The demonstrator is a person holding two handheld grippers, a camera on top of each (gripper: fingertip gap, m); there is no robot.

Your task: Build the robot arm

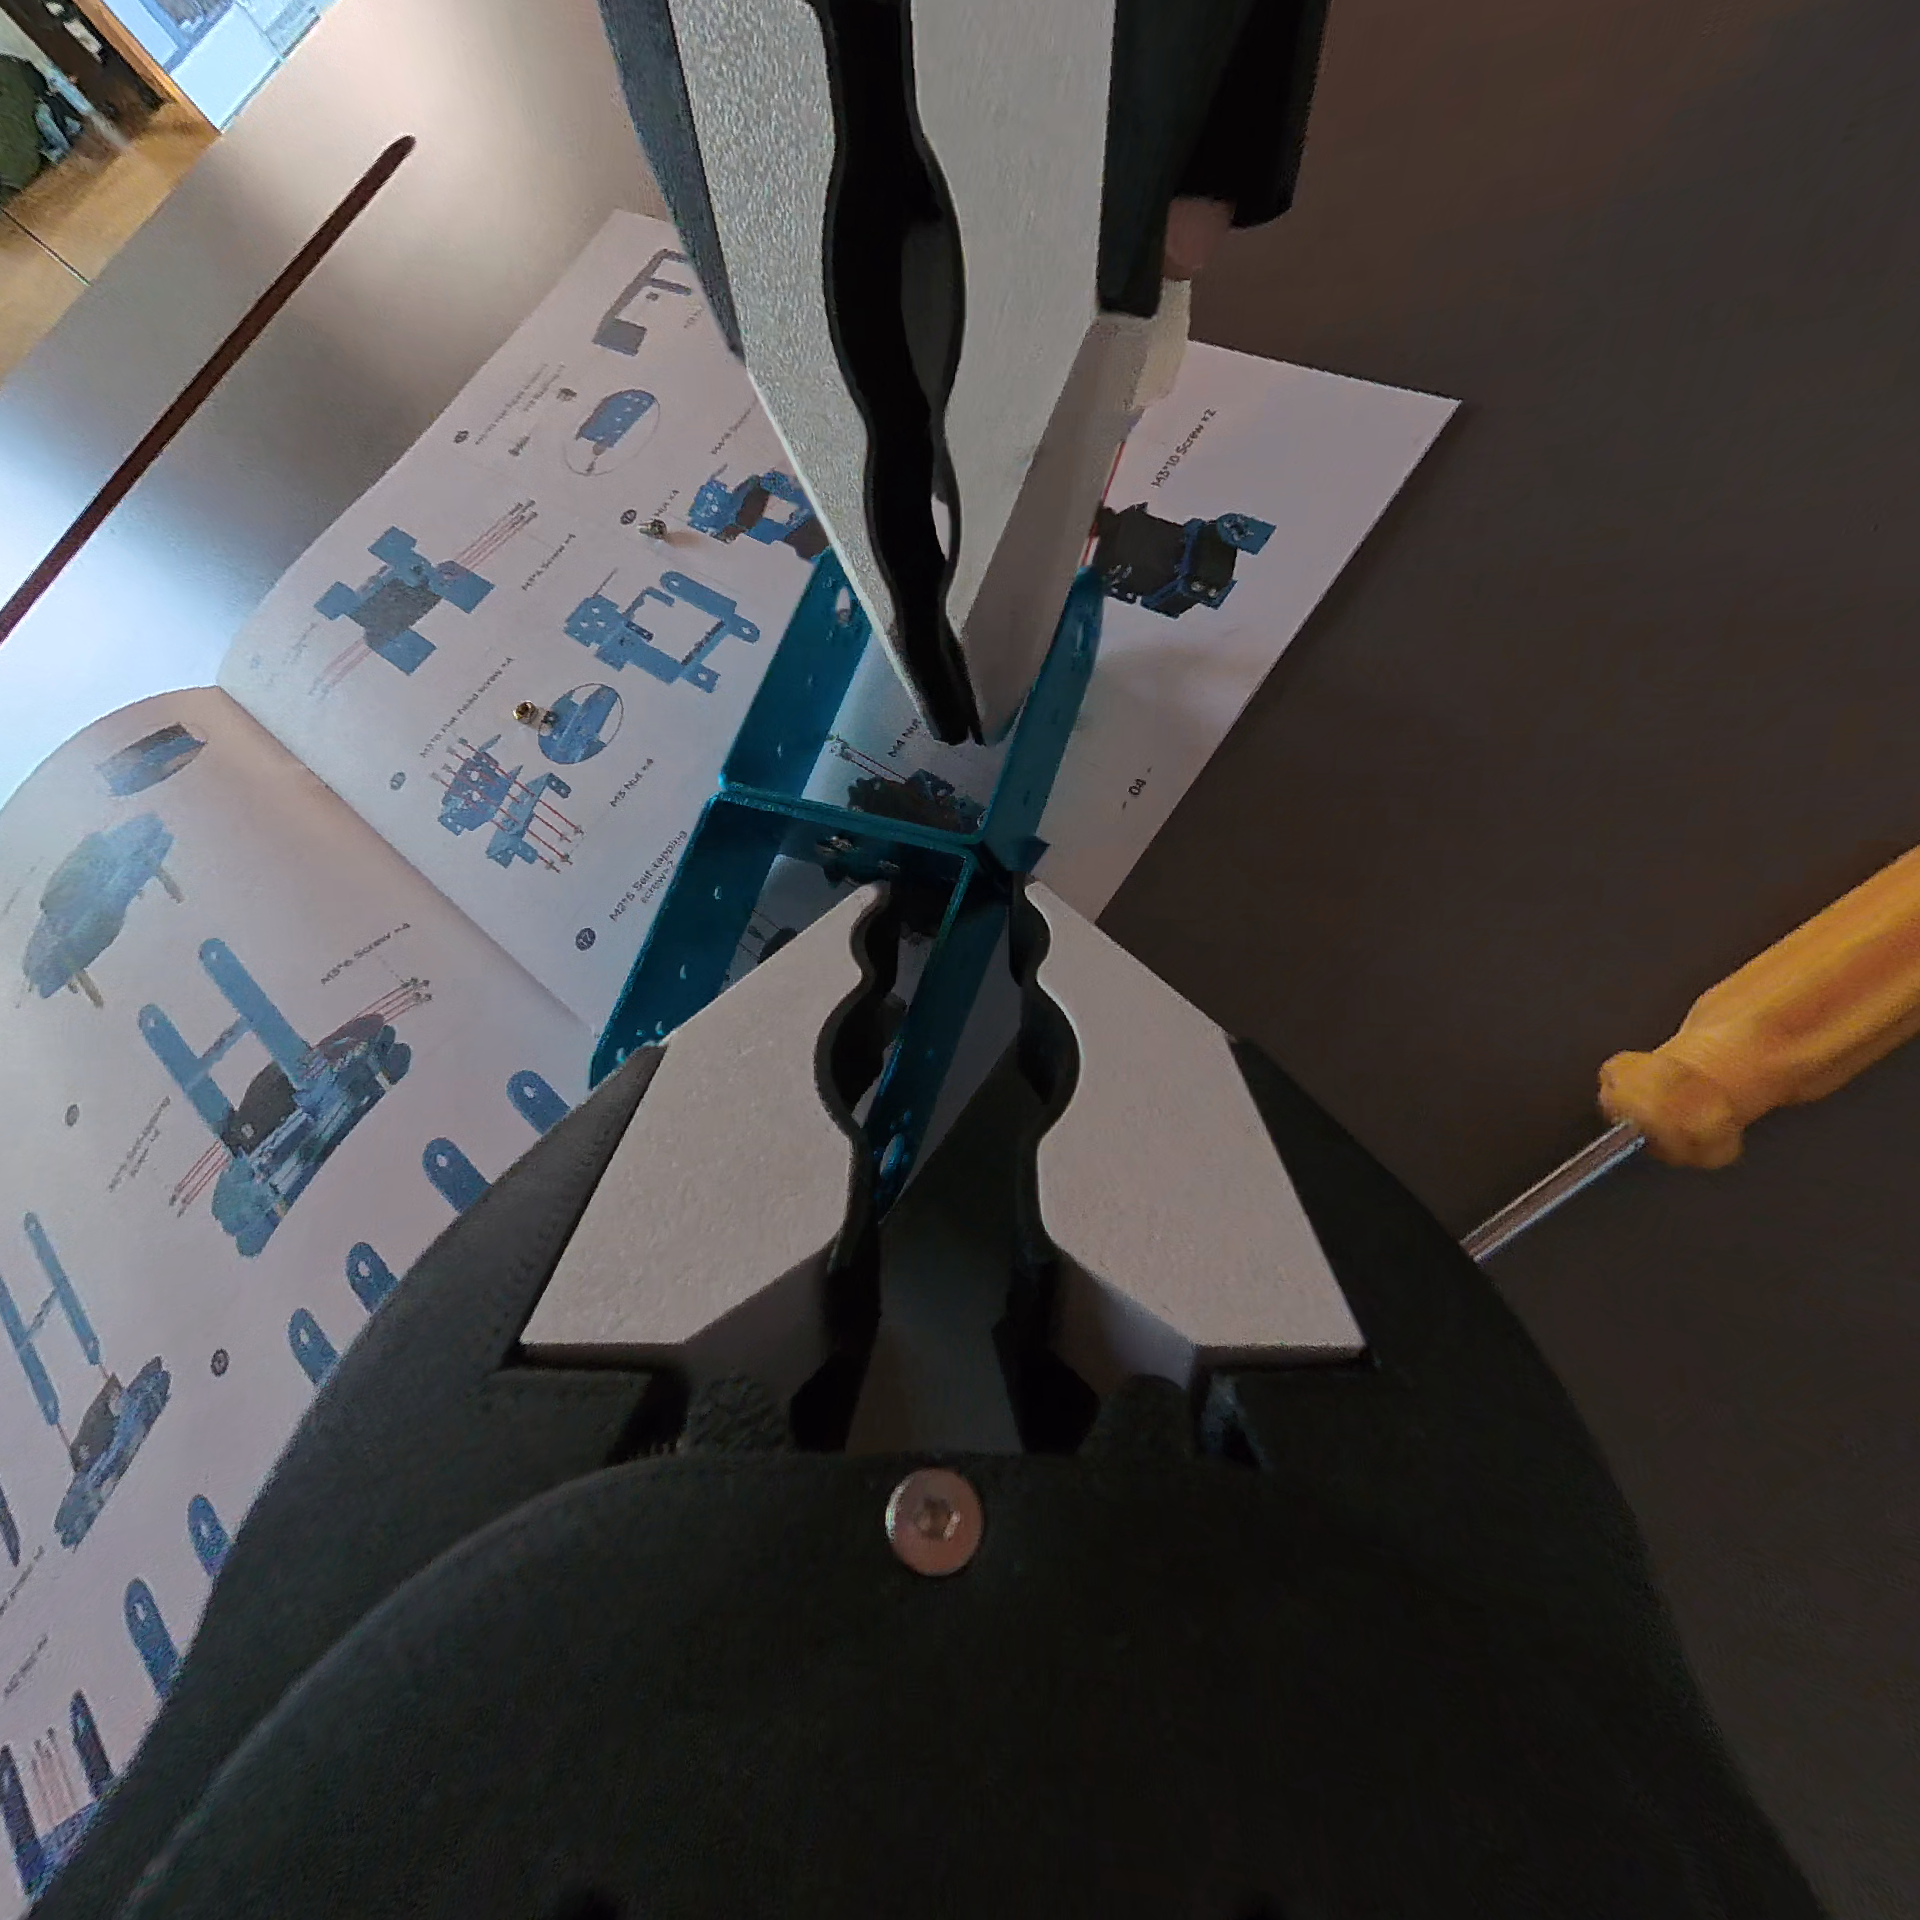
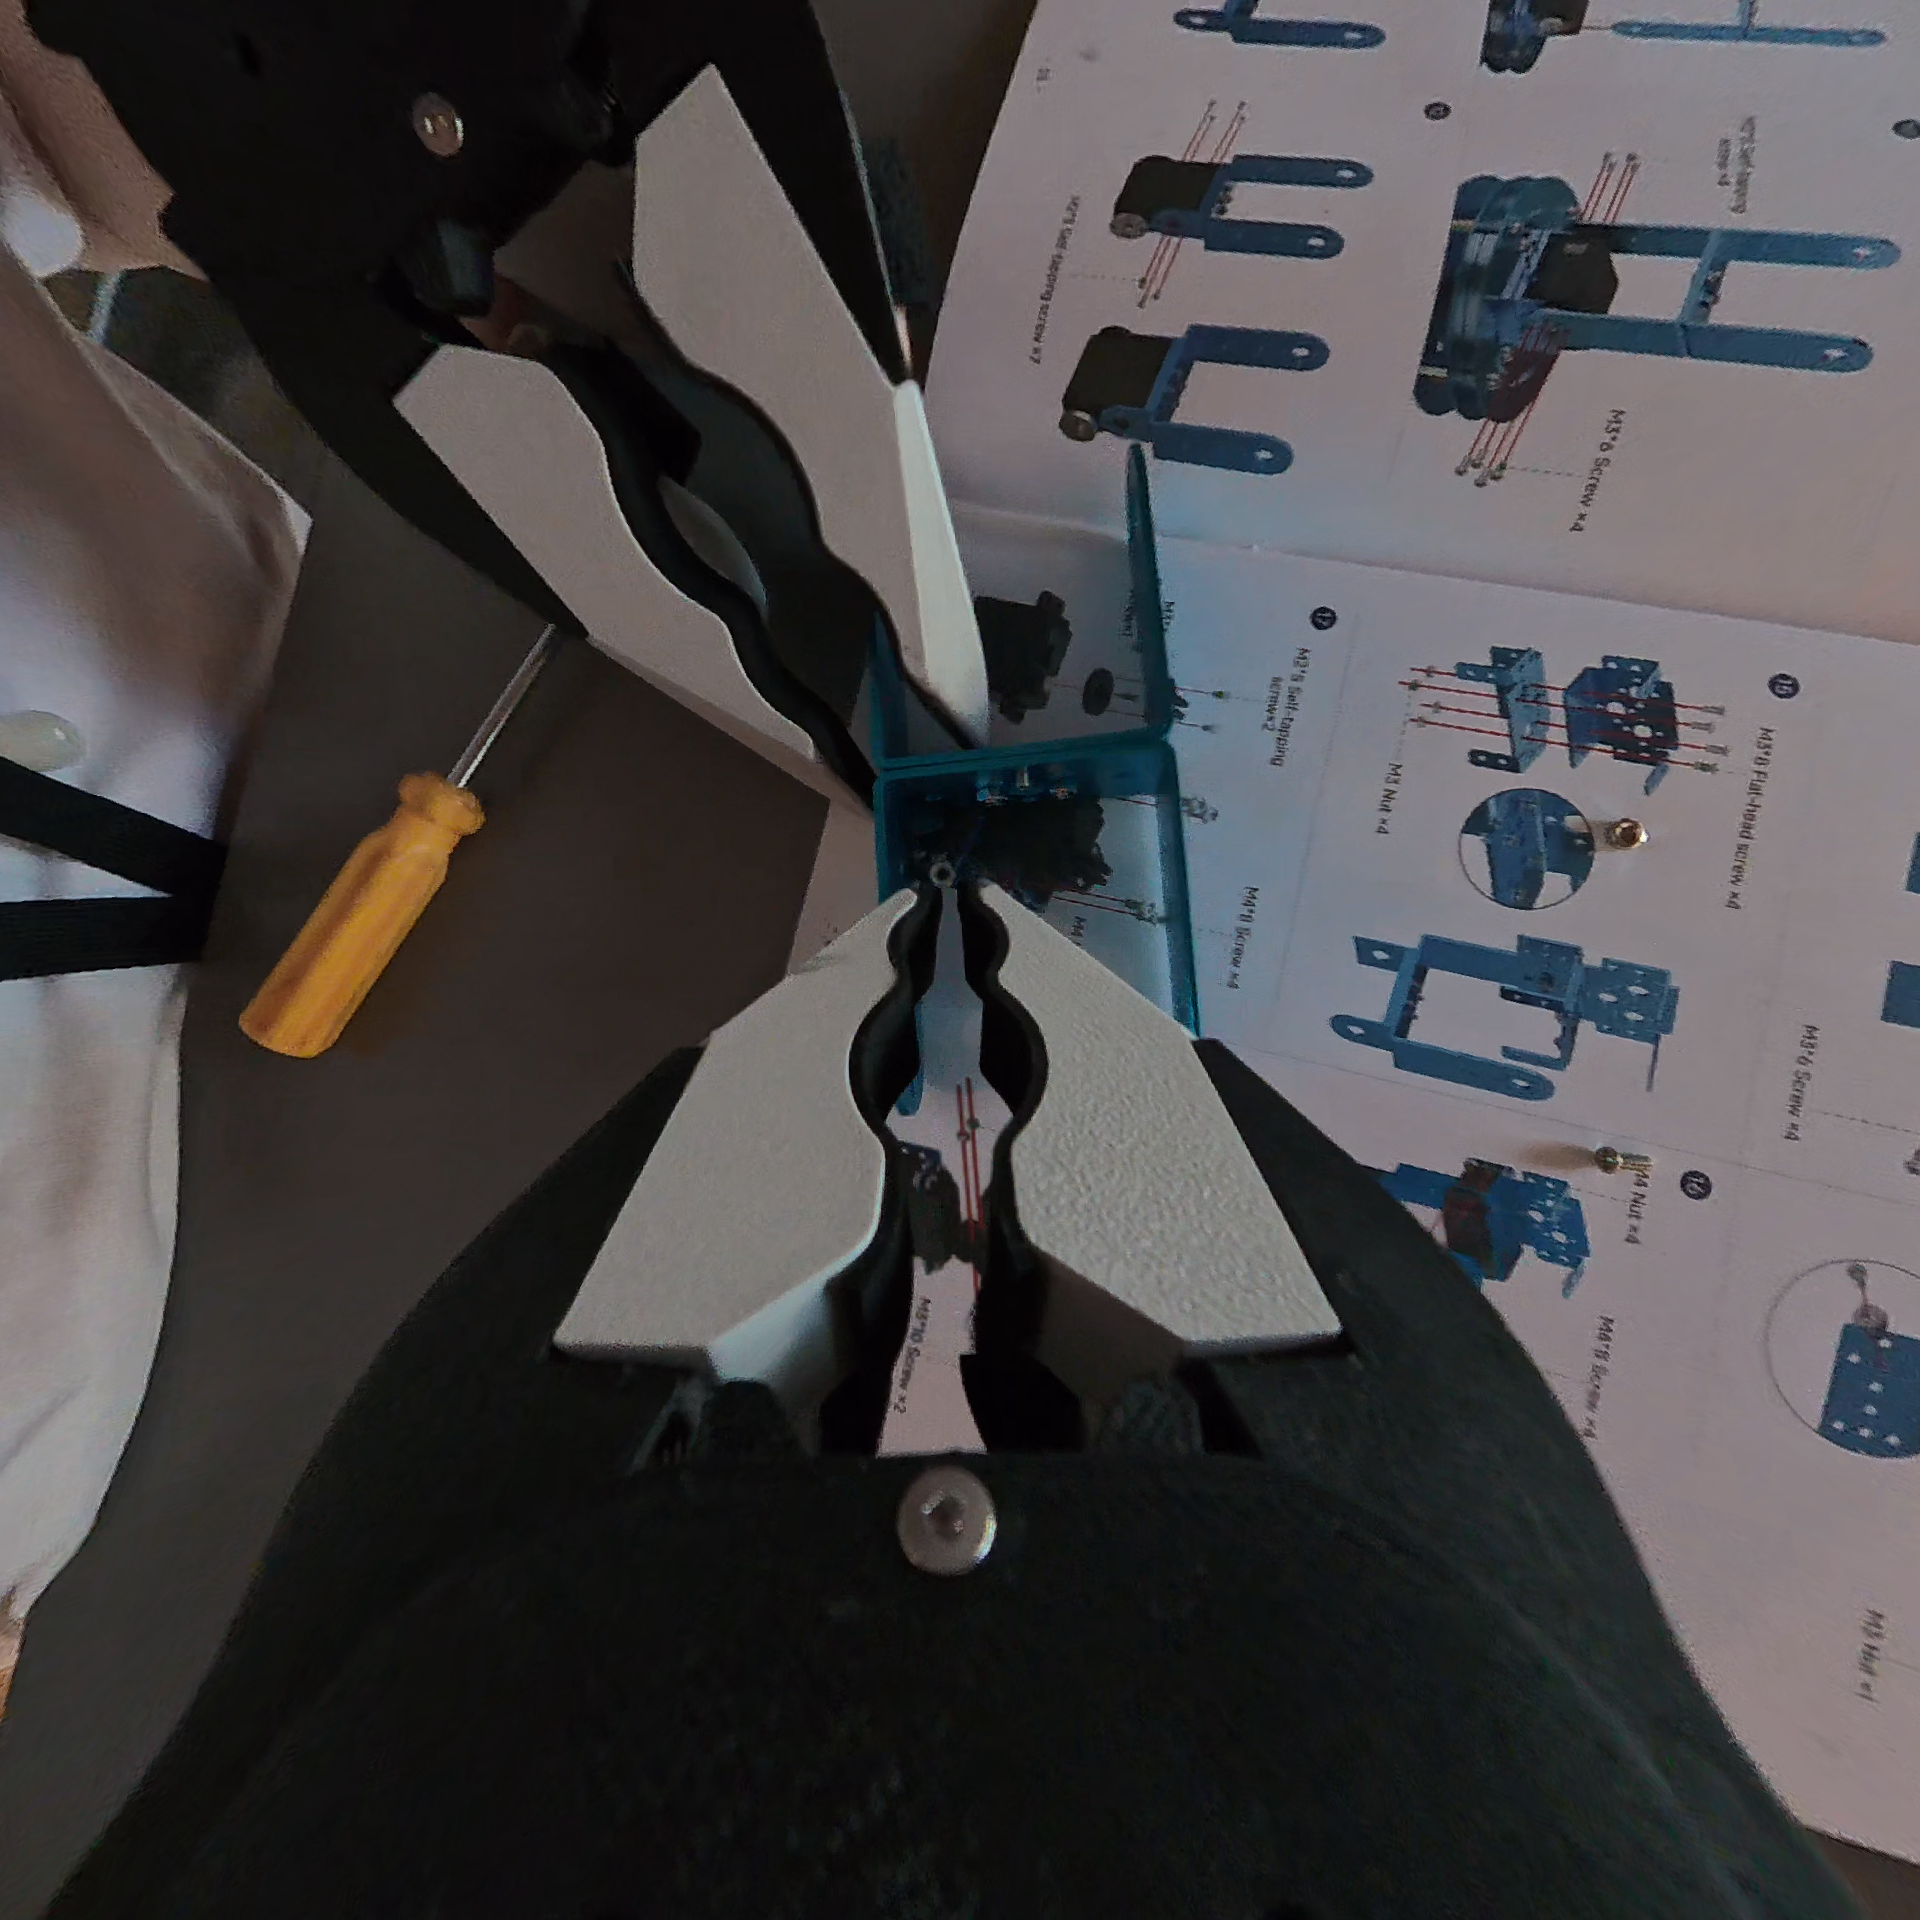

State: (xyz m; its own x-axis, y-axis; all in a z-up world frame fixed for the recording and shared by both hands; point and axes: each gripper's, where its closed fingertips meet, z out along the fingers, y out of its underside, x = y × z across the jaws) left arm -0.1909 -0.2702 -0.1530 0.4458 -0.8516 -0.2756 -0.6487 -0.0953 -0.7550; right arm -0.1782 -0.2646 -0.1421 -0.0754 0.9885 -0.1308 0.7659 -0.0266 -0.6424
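A blue metal assembly of two U-shaped brackets joined back to back [image 1: 727, 935] stands on an open instruction booklet [image 1: 416, 831]. My left gripper [image 1: 948, 899] is shut on one side wall of the bracket nearest to it. It enters the right wrist view from the upper left [image 2: 904, 753], pinching the same blue assembly [image 2: 1081, 758]. My right gripper [image 2: 948, 899] is shut, its tips against the middle plate, with a small silver fastener [image 2: 940, 871] right at them. I cannot tell whether it holds that fastener. The right gripper comes down from the top of the left wrist view [image 1: 961, 727], between the far bracket's walls.
A yellow-handled screwdriver [image 1: 1766, 1029] [image 2: 353, 914] lies on the dark table [image 1: 1558, 623] beside the booklet [image 2: 1558, 520]. A loose brass nut [image 1: 523, 711] and a small screw [image 1: 655, 528] lie on the pages. A person's white clothing [image 2: 104, 727] is at the table's edge. My left and right fingertips are right by each other.
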